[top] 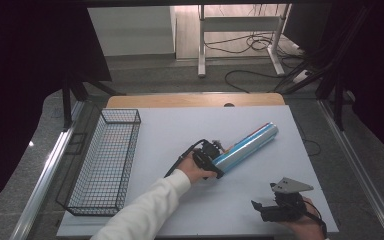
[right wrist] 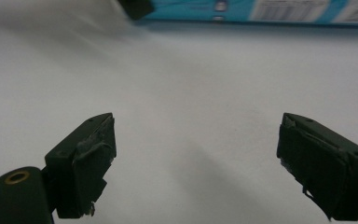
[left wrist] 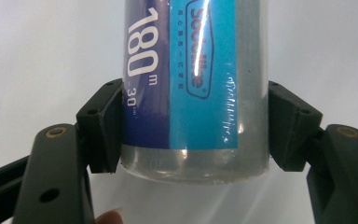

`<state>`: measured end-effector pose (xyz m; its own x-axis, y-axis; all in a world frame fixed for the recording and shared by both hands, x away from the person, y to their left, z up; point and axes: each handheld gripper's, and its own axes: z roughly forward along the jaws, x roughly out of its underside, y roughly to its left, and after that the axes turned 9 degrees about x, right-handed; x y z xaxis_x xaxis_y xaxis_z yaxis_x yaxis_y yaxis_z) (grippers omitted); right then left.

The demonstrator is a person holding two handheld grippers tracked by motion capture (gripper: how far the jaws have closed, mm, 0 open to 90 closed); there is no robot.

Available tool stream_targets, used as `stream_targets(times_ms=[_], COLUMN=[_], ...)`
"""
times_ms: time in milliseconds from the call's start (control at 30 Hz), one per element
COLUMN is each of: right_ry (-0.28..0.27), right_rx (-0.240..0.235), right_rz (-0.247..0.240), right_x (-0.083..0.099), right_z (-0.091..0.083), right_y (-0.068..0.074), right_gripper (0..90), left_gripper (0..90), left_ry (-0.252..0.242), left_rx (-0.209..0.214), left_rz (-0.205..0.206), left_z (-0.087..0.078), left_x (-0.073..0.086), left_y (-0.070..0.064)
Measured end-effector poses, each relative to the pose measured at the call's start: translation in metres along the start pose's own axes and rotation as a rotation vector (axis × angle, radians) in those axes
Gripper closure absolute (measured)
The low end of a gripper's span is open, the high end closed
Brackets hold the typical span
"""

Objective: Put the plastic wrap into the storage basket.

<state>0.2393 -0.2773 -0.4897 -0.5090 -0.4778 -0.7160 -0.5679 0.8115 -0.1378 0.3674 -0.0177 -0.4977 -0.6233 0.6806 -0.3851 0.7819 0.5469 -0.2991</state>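
Roll (top: 247, 144) of blue-labelled film, lying slantwise mid-table on white sheet (top: 190, 210); near end clamped between both jaws of left gripper (top: 215, 161), pads (left wrist: 103, 126) pressed to its sides, "180" printed on label; right gripper (top: 260, 209) low at near right corner, jaws spread wide, gripping nothing; wire basket (top: 105, 162) well apart at left edge.

Open tabletop – two obstacles
The wire basket (top: 104, 162) lines the left edge – the cling film roll (top: 246, 146) lies diagonally mid-table; the front stays free.
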Motion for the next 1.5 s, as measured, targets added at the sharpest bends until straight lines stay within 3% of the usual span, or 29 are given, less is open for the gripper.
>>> stream_targets(times_ms=[200, 333, 500, 667, 733, 833, 933, 1167, 1367, 1500], right_ry=[0.000, 0.003, 0.005, 0.007, 0.008, 0.011, 0.011, 0.014, 0.018, 0.022], right_rx=[0.004, 0.002, -0.002, -0.005, -0.006, -0.006, -0.008, -0.009, -0.006, -0.005], right_rz=[-0.003, -0.010, -0.014, -0.021, -0.024, -0.027, -0.033, -0.032, -0.032, -0.033], right_x=[-0.001, -0.002, -0.003, -0.004, -0.005, -0.005, -0.006, -0.004, -0.003, -0.002], right_z=[-0.001, 0.000, 0.002, 0.004, 0.004, 0.005, 0.006, 0.006, 0.005, 0.005], right_y=[0.002, 0.004, 0.004, 0.005, 0.005, 0.006, 0.006, 0.004, 0.004, 0.004], right_gripper=[12.1, 12.2, 12.2, 12.2, 12.1, 12.2, 12.2, 12.2, 12.1, 12.2], left_gripper=[32.0, 32.0, 32.0, 32.0, 31.4, 24.5, 18.3, 13.6, 13.8, 19.1], left_ry=[0.019, -0.007, -0.003, 0.015, 0.035, 0.004, -0.018, -0.043, -0.013, -0.003], left_rx=[-0.004, -0.003, 0.007, 0.004, 0.006, -0.020, -0.014, 0.045, 0.061, 0.051], left_rz=[-0.005, -0.030, -0.039, -0.048, -0.054, -0.058, -0.053, -0.065, -0.076, -0.053], left_z=[-0.016, -0.024, -0.033, -0.036, -0.036, -0.038, -0.036, -0.021, -0.005, -0.002], left_x=[0.039, 0.063, 0.092, 0.101, 0.097, 0.082, 0.062, 0.016, -0.010, -0.020], left_y=[-0.004, -0.008, -0.009, -0.012, -0.012, -0.013, -0.009, -0.004, 0.003, 0.003])
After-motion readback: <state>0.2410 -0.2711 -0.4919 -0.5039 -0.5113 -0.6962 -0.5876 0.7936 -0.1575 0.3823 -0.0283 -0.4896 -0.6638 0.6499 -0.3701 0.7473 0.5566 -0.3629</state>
